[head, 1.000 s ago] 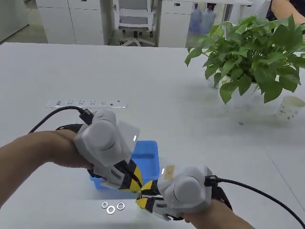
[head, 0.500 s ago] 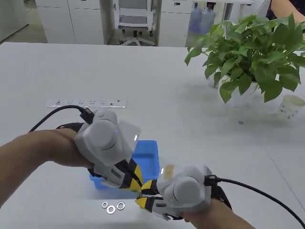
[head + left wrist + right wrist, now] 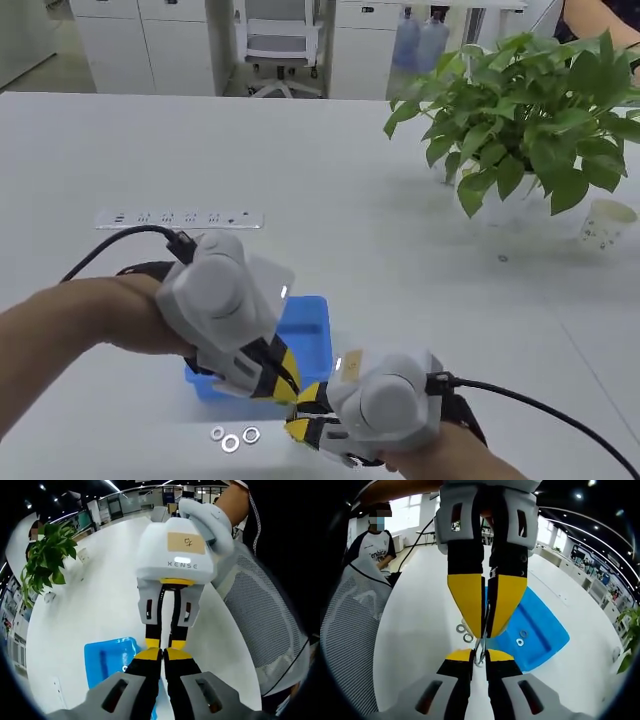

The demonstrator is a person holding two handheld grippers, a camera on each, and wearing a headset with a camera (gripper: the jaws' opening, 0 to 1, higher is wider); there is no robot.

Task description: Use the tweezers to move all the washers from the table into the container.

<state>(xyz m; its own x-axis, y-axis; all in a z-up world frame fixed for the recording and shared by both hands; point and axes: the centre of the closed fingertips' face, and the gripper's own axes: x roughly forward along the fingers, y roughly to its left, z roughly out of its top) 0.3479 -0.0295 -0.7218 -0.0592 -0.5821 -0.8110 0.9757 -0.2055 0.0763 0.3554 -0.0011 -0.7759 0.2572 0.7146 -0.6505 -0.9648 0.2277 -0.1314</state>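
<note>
Slip risk on shared tweezers (image 3: 483, 642)

Both the left gripper (image 3: 162, 653) and right gripper (image 3: 480, 656) clench them, tip to tip. Three washers (image 3: 232, 437) wait at the table's (image 3: 400, 250) near edge, beside the container (image 3: 318, 318). An uneven release could drop the tool

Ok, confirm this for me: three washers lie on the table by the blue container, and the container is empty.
One part is wrong: the container is not empty. The right gripper view shows two washers lying inside it. The rest holds: three washers lie on the table by the container, as the head view shows.
</note>
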